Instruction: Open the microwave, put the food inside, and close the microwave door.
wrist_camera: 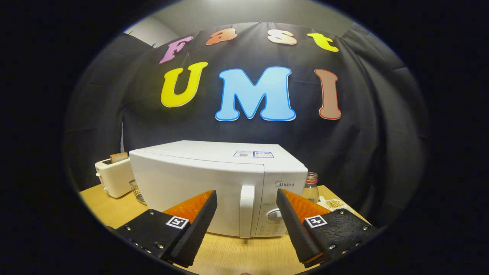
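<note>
Big white boxy microwave (214, 179) on the light wooden desk (233, 254), door shut, a little ahead of the tongs (246, 198). Tall white handle (246, 211) on the door's right side, right in line with the gap between the two fingers but farther off, not touched. Round white knob (274, 215) just right of the handle, partly behind the right finger. Tongs wide apart, holding nothing, black padded fingers (198, 225) with orange backs pointing at the microwave front. Small white toaster (113, 176) to the left of the microwave, farther back, with a brown slice of bread (119, 157) sticking up out of its slot. Glassy ribbed thing (137, 192) between toaster and microwave, too hidden to name. Clear little bottle with a reddish cap (311, 187) just right of the microwave. White dish of small tan beans (333, 204) near the bottle, partly behind the right finger.
</note>
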Demonstrator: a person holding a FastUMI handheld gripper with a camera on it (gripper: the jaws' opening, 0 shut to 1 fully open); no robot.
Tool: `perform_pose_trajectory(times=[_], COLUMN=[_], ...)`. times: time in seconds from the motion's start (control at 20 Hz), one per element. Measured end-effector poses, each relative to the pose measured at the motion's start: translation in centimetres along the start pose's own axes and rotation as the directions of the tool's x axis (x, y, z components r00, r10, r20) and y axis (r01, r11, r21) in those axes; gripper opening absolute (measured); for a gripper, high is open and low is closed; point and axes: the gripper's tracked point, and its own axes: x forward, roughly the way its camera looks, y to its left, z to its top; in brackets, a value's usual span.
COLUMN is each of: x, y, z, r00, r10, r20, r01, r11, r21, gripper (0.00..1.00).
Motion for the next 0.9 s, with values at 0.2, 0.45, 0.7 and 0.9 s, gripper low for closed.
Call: perform_pose_trajectory(times=[0.2, 0.45, 0.7, 0.9], x=[2.3, 3.9, 4.1, 4.3], y=[-0.1, 0.2, 0.2, 0.2], z=[-2.2, -4.8, -5.6, -5.6], r00=[0.998, 0.992, 0.986, 0.984], r10=[-0.019, -0.021, -0.033, -0.031], r20=[-0.056, -0.125, -0.162, -0.175], r01=[0.021, 0.024, 0.037, 0.037], r11=[0.999, 0.999, 0.999, 0.999], r21=[0.042, 0.023, 0.023, 0.029], gripper=[0.95, 0.77, 0.39, 0.2])
